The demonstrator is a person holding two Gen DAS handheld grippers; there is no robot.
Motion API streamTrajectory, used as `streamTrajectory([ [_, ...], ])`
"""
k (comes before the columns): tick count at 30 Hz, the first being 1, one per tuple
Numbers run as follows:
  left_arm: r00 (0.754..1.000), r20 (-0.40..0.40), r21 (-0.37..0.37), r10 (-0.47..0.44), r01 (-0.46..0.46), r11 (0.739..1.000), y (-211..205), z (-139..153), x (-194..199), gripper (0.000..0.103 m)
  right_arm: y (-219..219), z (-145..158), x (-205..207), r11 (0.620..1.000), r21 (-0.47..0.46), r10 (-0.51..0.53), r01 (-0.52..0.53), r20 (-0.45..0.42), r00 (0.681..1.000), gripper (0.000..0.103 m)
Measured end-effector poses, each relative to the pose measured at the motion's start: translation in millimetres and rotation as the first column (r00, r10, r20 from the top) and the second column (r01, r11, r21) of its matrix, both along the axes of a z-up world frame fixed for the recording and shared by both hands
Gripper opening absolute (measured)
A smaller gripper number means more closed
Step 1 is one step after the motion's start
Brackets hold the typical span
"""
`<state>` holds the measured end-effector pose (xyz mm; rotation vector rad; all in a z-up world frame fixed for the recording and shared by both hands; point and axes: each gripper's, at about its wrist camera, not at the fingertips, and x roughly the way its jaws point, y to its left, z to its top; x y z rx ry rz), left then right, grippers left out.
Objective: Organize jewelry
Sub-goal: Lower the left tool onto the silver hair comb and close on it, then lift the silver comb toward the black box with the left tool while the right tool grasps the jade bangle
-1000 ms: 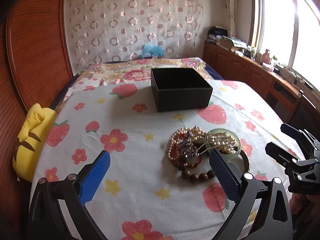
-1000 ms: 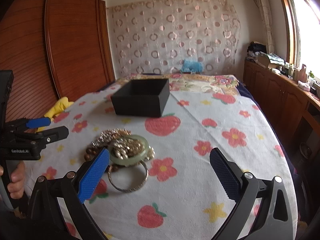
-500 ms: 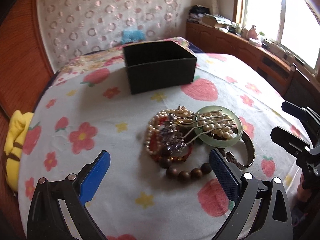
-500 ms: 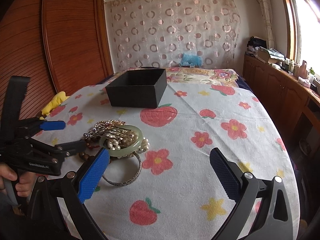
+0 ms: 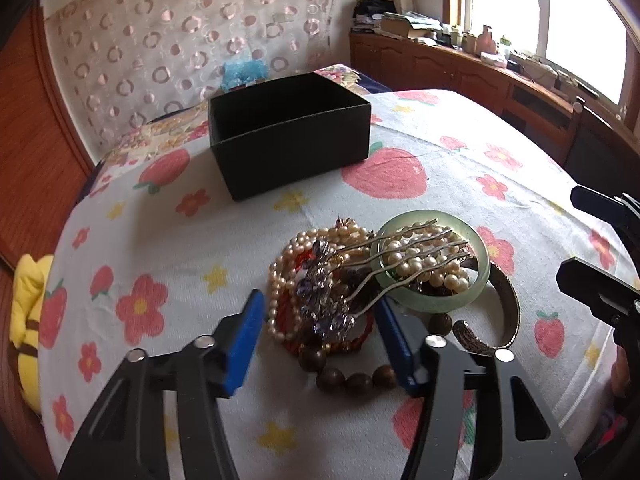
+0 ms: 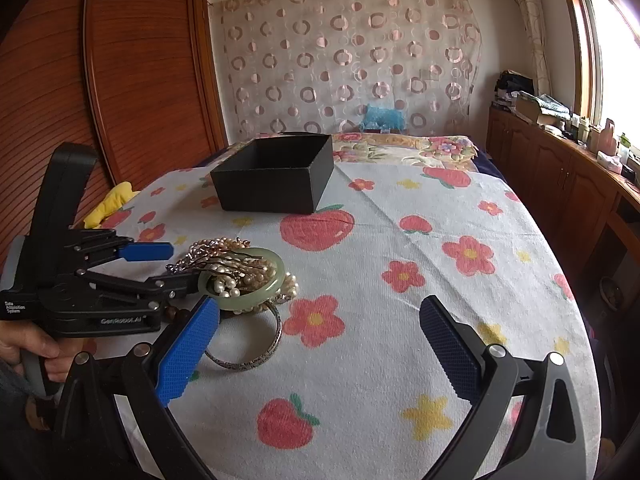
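Observation:
A heap of jewelry lies on the flowered cloth: a purple-flower hair comb (image 5: 332,300) with silver prongs, pearl strands (image 5: 424,260), a green jade bangle (image 5: 472,288), a silver bangle (image 5: 508,312) and brown wooden beads (image 5: 344,376). An open black box (image 5: 292,140) stands behind the heap. My left gripper (image 5: 320,328) is open, its fingers either side of the comb's flower end. My right gripper (image 6: 316,344) is open and empty, near the silver bangle (image 6: 256,356). The right wrist view also shows the heap (image 6: 240,272) and the box (image 6: 276,176).
A yellow plush toy (image 5: 24,320) lies at the table's left edge. Wooden panels stand to the left, a patterned curtain (image 6: 344,64) behind, and a wooden cabinet (image 6: 560,176) with clutter under the window on the right.
My left gripper has moved forward and down onto the jewelry heap, and its fingers have narrowed around the comb. My right gripper has held about still, open.

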<state>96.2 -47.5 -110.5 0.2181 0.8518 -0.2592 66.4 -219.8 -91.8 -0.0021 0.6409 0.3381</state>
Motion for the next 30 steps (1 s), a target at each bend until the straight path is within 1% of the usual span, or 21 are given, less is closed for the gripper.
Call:
streamTrajectory([
  [2, 1.0, 0.002, -0.003, -0.008, 0.008, 1.0, -1, 1, 1, 0.044, -1, 0, 0, 1.0, 0.003, -0.002, 0.002, -0.001, 1.0, 0.101],
  [4, 1.0, 0.004, -0.017, -0.017, 0.017, 1.0, -2, 3, 0, 0.033, -1, 0, 0, 1.0, 0.002, -0.001, 0.001, -0.002, 1.0, 0.101],
  [5, 1.0, 0.007, -0.024, -0.017, 0.017, 1.0, -1, 5, 0, 0.032, -2, 0, 0, 1.0, 0.003, 0.0, 0.0, -0.002, 1.0, 0.101],
  [9, 1.0, 0.03, -0.066, -0.007, 0.008, 0.998, 8, 12, -2, 0.017, -1, -1, 0, 1.0, -0.001, 0.006, -0.006, -0.005, 1.0, 0.101],
  [12, 0.999, 0.038, -0.102, 0.003, 0.0, 0.995, 16, 19, 0, 0.014, 1, -2, 0, 1.0, -0.003, 0.007, -0.007, -0.007, 1.0, 0.101],
  [15, 0.999, 0.041, -0.119, 0.017, -0.013, 0.993, 22, 21, 3, 0.01, 2, -2, 1, 1.0, -0.008, 0.01, -0.01, -0.009, 1.0, 0.101],
  [18, 0.999, 0.038, -0.167, 0.026, -0.019, 0.986, 30, 25, 4, 0.01, 6, -2, 3, 1.0, -0.02, 0.023, -0.023, -0.014, 1.0, 0.101],
  [20, 0.999, 0.042, -0.18, 0.029, -0.021, 0.984, 33, 26, 4, 0.009, 9, -2, 5, 0.999, -0.028, 0.034, -0.034, -0.018, 0.999, 0.101],
  [24, 0.997, 0.067, -0.209, 0.041, -0.026, 0.978, 38, 34, -2, 0.009, 22, -3, 16, 0.995, -0.049, 0.087, -0.089, -0.04, 0.995, 0.1],
  [30, 0.992, 0.113, -0.236, 0.058, -0.03, 0.971, 46, 49, -14, 0.009, 45, -4, 37, 0.982, -0.054, 0.174, -0.179, -0.095, 0.98, 0.092],
])
